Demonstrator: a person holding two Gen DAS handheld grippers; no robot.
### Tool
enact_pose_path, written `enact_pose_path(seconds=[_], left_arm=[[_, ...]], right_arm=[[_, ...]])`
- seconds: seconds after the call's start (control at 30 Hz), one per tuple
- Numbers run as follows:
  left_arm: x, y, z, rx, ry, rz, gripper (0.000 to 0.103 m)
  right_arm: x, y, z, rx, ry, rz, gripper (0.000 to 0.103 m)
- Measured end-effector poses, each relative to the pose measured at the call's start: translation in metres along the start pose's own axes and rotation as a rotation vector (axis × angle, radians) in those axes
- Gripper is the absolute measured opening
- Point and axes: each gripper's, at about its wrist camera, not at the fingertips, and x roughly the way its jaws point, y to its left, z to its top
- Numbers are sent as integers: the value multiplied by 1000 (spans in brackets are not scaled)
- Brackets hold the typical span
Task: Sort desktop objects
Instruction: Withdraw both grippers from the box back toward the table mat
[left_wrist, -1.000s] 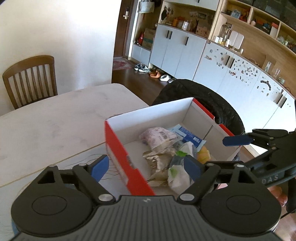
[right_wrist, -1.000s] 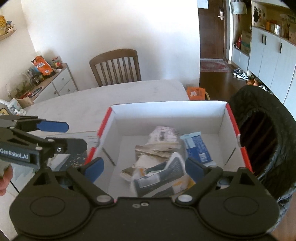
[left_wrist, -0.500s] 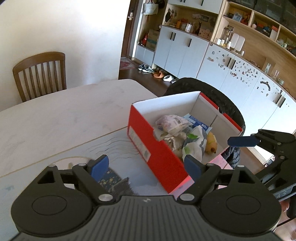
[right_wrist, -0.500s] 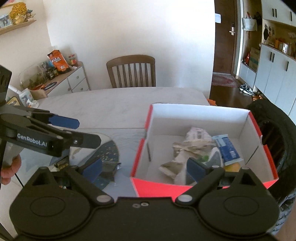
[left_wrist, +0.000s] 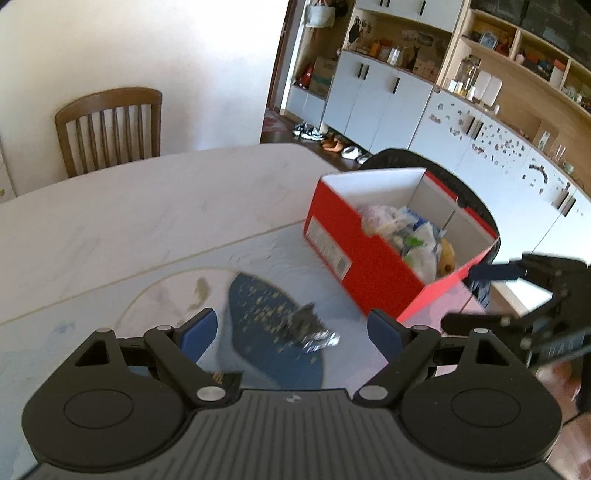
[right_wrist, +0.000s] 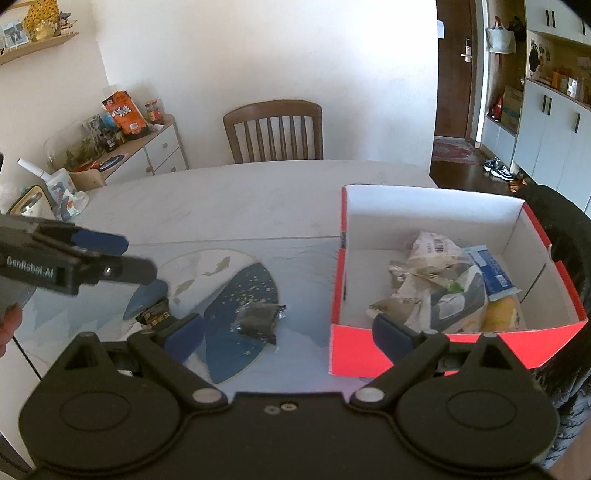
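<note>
Where the pale marble-patterned surface (right_wrist: 229, 199) meets its right-hand edge, a red cardboard box (right_wrist: 424, 354) with a white interior is seen standing open, its lid absent. Inside the box a loose heap of packaging is contained: a crumpled white wrapper with a barcode (right_wrist: 434, 245) at the back, a blue-and-white packet (right_wrist: 489, 271) against the right wall, a grey-and-white pouch (right_wrist: 456, 304) toward the front, and a yellow rounded item (right_wrist: 502, 317) in the near right corner; the remainder of the box floor is left bare and white. To the left of the box, well apart from it, a dark crumpled wrapper (right_wrist: 258, 317) is shown lying on a printed mat with a blue disc (right_wrist: 236, 295), and a small black-and-yellow packet (right_wrist: 155, 315) lies on the same mat further left. The left gripper (left_wrist: 291, 330) is held above the mat with its blue pads spread wide and nothing between them; the dark wrapper appears between the pads in that view, untouched. The right gripper (right_wrist: 288, 330) is likewise spread wide and empty, one pad being seen over the mat and the other in front of the box's near wall. A wooden chair (right_wrist: 273, 131) is placed at the far side of the surface.
</note>
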Motion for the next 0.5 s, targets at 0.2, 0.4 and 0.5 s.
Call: enact_pose_path(seconds=[0.2, 0.4, 0.5], left_arm=[[-6, 12, -27, 12, 30, 13, 89], [-10, 17, -57, 12, 68, 4, 89], [-11, 14, -72, 9, 89, -1, 89]], right_arm=[[8, 19, -3, -5, 12, 8, 98], [16, 33, -8, -15, 27, 10, 98], [22, 38, -10, -10, 30, 11, 98]])
